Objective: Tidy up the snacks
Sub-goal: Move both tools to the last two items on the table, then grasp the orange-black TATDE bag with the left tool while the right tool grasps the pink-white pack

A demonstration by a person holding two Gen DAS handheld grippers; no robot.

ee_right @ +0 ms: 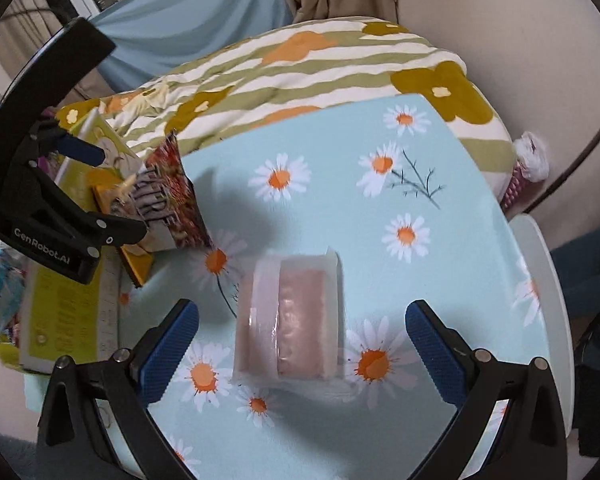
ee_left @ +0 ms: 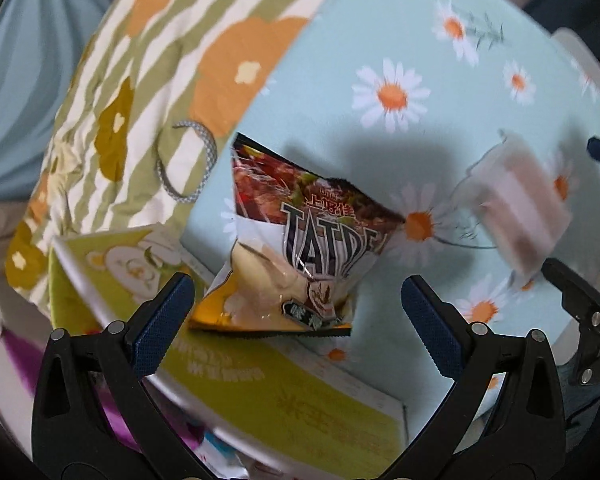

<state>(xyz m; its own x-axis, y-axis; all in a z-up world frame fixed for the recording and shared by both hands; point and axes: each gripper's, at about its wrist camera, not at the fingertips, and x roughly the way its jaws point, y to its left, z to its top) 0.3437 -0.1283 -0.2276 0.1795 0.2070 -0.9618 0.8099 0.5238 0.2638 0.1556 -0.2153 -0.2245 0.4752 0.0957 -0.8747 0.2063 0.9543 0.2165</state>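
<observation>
Ahead of both claws spreads the table [ee_right: 440, 280], covered in a pale blue daisy-print cloth, with a striped floral quilt [ee_right: 300, 68] bunched along its far edge. Off to the left of the right claw [ee_right: 302, 344], at the table's edge, a yellow-green box [ee_right: 60, 320] lies flat, and a second one seems to stand behind it; whether these serve as the snack container cannot be told. Leaning on that box is a chip bag [ee_left: 300, 248], which sits just beyond and between the fingers of the left claw [ee_left: 298, 320]. That claw's jaws are spread wide and hold nothing. Directly ahead of the right claw, between its fingers but not touched by them, a clear-wrapped pink snack pack [ee_right: 292, 320] lies flat on the cloth. This claw is also wide open and empty.

By the look of it, the sorting is at an early or middle stage: the bag and the pink pack are both loose on the table, neither gripped nor stowed. Each claw appears lined up on its own item, so two grasps and placements seem to remain.
</observation>
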